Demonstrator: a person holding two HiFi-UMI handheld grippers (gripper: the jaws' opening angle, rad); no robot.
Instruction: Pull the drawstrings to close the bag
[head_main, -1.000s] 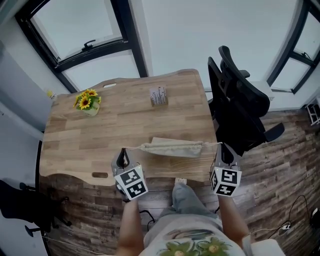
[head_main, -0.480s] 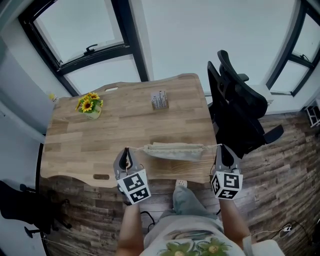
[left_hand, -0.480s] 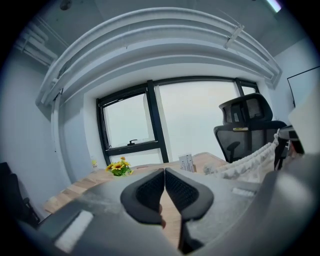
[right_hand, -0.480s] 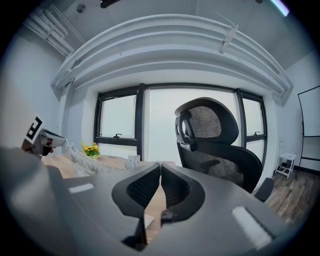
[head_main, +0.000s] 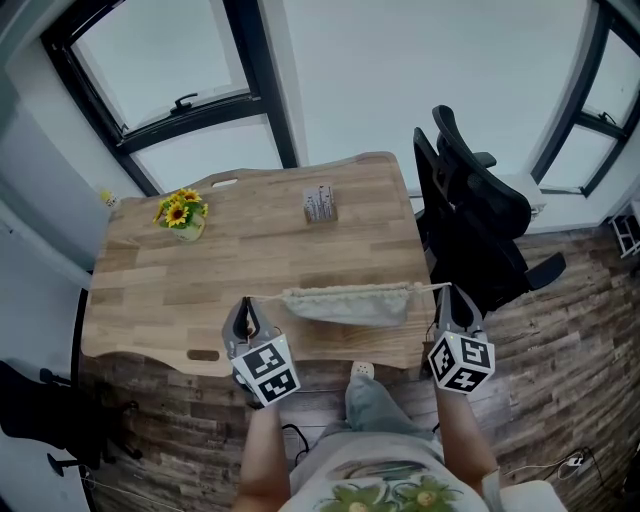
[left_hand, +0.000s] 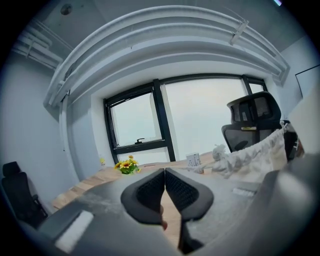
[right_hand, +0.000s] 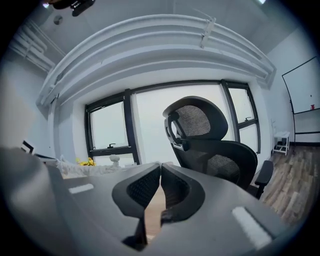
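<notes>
The cloth bag (head_main: 350, 302) hangs soft and light over the near edge of the table (head_main: 200, 270). The left gripper (head_main: 247, 302) and right gripper (head_main: 447, 294) are pinched tight on its thin drawstrings (head_main: 266, 296), the best place to hold.

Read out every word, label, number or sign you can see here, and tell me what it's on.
The small box on the table: carries print, too small to read.
The marker cubes on the left gripper and right gripper: black-and-white square patterns only, no letters or numbers.
Nothing else shows text.
</notes>
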